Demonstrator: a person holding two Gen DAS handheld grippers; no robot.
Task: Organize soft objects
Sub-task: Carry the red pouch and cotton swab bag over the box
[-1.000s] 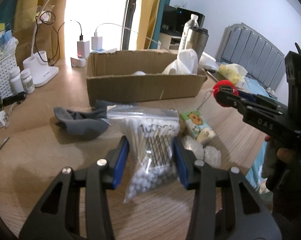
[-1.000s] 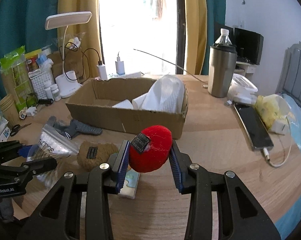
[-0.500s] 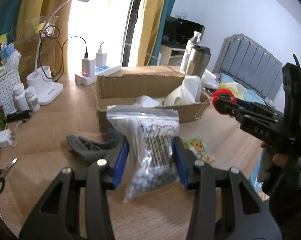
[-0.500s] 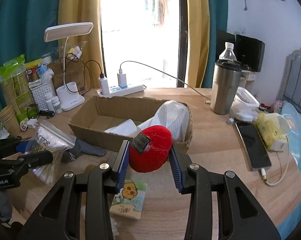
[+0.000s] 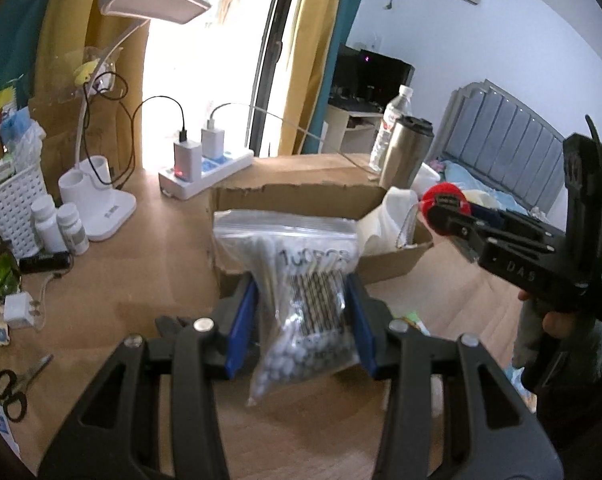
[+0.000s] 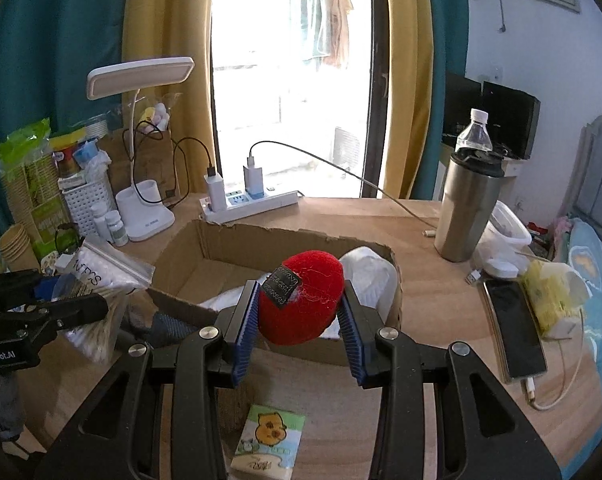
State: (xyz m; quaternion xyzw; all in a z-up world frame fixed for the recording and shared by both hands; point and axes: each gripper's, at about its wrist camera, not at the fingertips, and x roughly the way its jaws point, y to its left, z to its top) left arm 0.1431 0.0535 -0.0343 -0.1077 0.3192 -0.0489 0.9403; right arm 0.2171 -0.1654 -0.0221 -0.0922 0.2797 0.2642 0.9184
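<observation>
My left gripper (image 5: 301, 316) is shut on a clear zip bag of cotton swabs (image 5: 297, 280) and holds it in the air in front of the open cardboard box (image 5: 301, 196). It also shows in the right wrist view (image 6: 97, 276). My right gripper (image 6: 299, 320) is shut on a red felt ball (image 6: 301, 296) with a dark tag, held above the near wall of the box (image 6: 229, 240). The ball shows at the right in the left wrist view (image 5: 445, 200). White soft items (image 6: 365, 272) lie in the box.
A tissue pack with a cartoon animal (image 6: 269, 440) and a grey sock (image 6: 169, 324) lie on the wooden table in front of the box. Behind stand a power strip (image 6: 249, 204), desk lamp (image 6: 145, 216), steel tumbler (image 6: 469, 208), phone (image 6: 513, 328) and scissors (image 5: 13, 388).
Both grippers have risen from the table and moved toward the box, carrying the swab bag and the red ball. The sock and tissue pack now sit lower in view.
</observation>
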